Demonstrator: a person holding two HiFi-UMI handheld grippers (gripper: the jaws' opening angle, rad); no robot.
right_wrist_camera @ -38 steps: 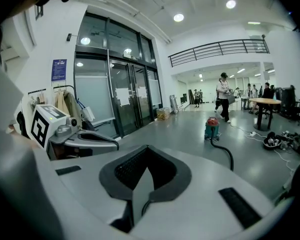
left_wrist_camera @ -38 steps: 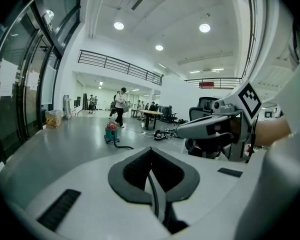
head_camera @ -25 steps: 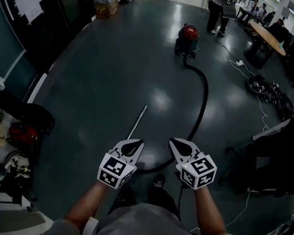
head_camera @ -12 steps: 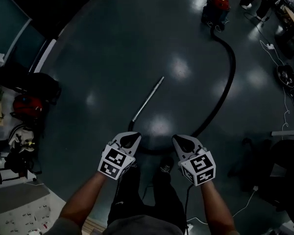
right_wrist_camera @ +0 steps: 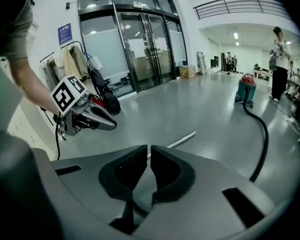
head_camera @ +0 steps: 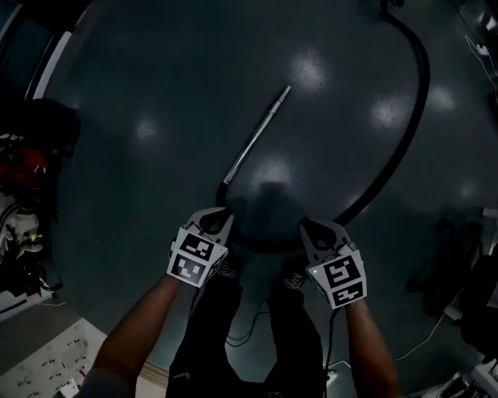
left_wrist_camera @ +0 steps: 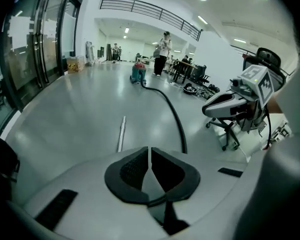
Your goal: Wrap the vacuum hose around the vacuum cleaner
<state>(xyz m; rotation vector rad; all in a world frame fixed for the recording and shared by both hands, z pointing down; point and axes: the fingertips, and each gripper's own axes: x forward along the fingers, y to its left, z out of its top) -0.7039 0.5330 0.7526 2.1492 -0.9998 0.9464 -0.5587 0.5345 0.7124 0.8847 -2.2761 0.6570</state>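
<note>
The black vacuum hose (head_camera: 416, 106) curves down the floor from the top right and bends left just beyond both grippers. A metal wand (head_camera: 256, 136) runs from its end, diagonally up the floor. The vacuum cleaner (left_wrist_camera: 138, 74), teal with a red top, stands far off and also shows in the right gripper view (right_wrist_camera: 245, 88). My left gripper (head_camera: 217, 219) hovers shut and empty near the wand's lower end. My right gripper (head_camera: 310, 227) is shut and empty just above the hose's bend. In the gripper views both the left (left_wrist_camera: 149, 154) and the right (right_wrist_camera: 149, 153) show their pads together.
A person (left_wrist_camera: 162, 53) stands beside the vacuum cleaner. An office chair (left_wrist_camera: 238, 129) and floor cables (head_camera: 490, 65) lie to the right. Bags, one of them red (head_camera: 17, 165), sit at the left. Glass doors (right_wrist_camera: 140, 49) line the left wall. My own shoes are below the grippers.
Both grippers have sunk toward the floor, still shut. The head view has tipped downward, so the vacuum cleaner has slid up to the top edge and the hose bend has come close.
</note>
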